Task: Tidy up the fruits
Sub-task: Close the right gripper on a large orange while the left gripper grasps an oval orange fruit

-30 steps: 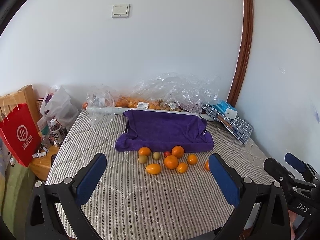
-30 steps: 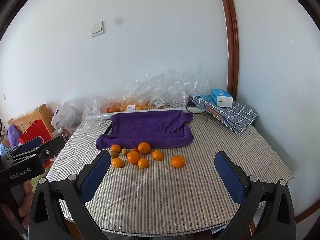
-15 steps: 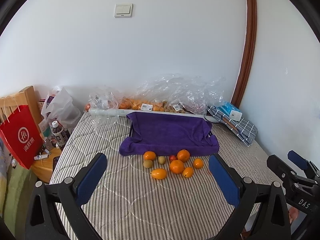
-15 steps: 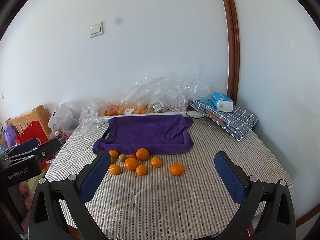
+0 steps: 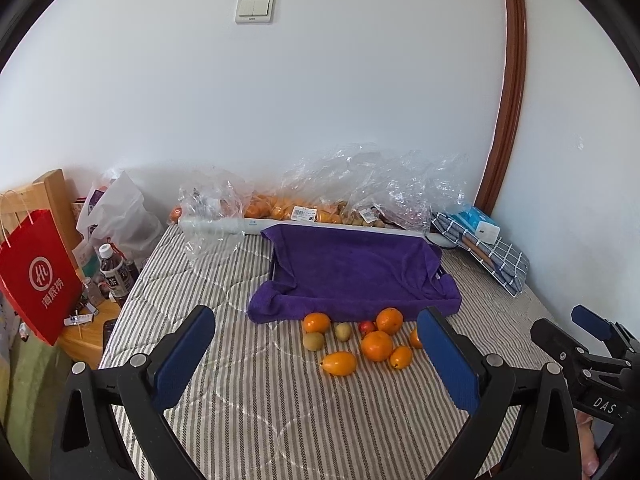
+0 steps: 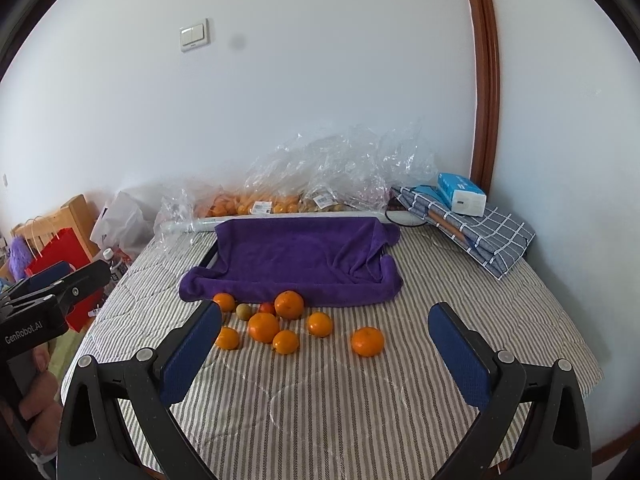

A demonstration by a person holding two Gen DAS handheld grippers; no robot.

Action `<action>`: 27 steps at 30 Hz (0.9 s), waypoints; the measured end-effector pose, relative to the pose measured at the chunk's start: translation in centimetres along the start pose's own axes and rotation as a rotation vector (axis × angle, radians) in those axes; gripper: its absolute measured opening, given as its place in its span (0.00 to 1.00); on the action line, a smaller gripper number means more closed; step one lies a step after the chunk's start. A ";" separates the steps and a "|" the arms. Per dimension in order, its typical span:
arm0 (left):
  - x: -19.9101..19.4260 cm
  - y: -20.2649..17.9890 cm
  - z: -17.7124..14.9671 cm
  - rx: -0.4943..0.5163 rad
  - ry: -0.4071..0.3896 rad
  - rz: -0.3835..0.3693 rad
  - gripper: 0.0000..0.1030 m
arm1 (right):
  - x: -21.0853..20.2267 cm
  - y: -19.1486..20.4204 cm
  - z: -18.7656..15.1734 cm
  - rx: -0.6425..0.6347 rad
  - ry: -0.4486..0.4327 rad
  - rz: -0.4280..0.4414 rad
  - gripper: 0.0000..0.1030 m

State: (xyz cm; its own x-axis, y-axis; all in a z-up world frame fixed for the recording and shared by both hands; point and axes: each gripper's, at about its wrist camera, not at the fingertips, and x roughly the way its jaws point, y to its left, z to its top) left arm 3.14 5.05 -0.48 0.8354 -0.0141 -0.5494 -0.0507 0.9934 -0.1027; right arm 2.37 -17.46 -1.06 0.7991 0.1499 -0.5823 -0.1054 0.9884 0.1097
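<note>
Oranges (image 6: 264,327) beside purple towel (image 6: 296,258): firm, round, roll-prone, best pinched across the middle; both grippers (image 5: 316,354) (image 6: 326,354) spread, empty

"GenRobot.AI" on left gripper (image 6: 28,326); "DAS" on right gripper (image 5: 604,404)

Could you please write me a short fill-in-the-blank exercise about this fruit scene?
1. The towel draped over the tray is ____.
2. The striped surface holds the loose fruit, and the lone orange lies to the ____ of the cluster.
3. Both the left gripper and the right gripper are ____ and hold nothing.

Missing words: purple; right; open
</note>
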 end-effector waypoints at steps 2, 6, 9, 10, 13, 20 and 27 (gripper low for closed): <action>1.3 0.2 -0.1 0.006 0.015 0.002 0.99 | 1.3 -0.2 -0.1 0.003 0.018 0.003 0.99; 4.3 1.2 -0.5 -0.018 0.065 0.008 0.99 | 3.9 -0.5 -0.7 -0.005 0.038 -0.014 0.97; 6.5 1.9 -1.1 -0.032 0.094 0.017 0.97 | 6.0 -0.8 -1.4 -0.032 0.056 -0.041 0.95; 7.3 2.1 -1.4 -0.034 0.102 0.023 0.96 | 6.8 -1.1 -1.6 -0.033 0.065 -0.050 0.94; 9.0 2.9 -2.3 -0.056 0.126 0.034 0.96 | 9.0 -2.3 -2.5 -0.008 0.095 -0.056 0.90; 12.2 4.9 -4.5 -0.129 0.200 0.023 0.94 | 14.0 -4.3 -5.5 0.032 0.215 -0.016 0.64; 13.8 5.0 -5.7 -0.106 0.252 0.032 0.85 | 17.5 -5.4 -6.8 0.085 0.253 0.014 0.47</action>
State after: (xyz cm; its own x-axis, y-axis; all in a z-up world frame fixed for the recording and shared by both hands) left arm 11.30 9.15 -13.34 0.6704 -0.0240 -0.7416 -0.1433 0.9765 -0.1612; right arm 12.90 -20.03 -17.33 0.6236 0.1760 -0.7617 -0.0569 0.9820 0.1803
